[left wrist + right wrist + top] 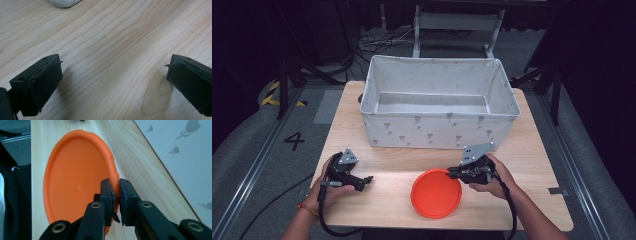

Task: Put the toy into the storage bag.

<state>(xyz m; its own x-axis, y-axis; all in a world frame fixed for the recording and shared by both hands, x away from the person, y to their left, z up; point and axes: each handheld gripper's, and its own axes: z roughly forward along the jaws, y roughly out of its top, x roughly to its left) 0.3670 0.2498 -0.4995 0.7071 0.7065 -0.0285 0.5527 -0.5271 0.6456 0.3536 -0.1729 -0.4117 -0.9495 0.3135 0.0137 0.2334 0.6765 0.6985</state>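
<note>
The grey fabric bin [439, 102] is sitting at the upper middle of the high view on the table [532, 165], its inside showing bare. The orange plate [436, 193] is lying at the lower middle. The right gripper [452, 173] is pinching the plate's right rim, jaws clamped narrow on it. The left gripper [368, 180] is resting at lower left, jaws gaping wide over bare wood.
</note>
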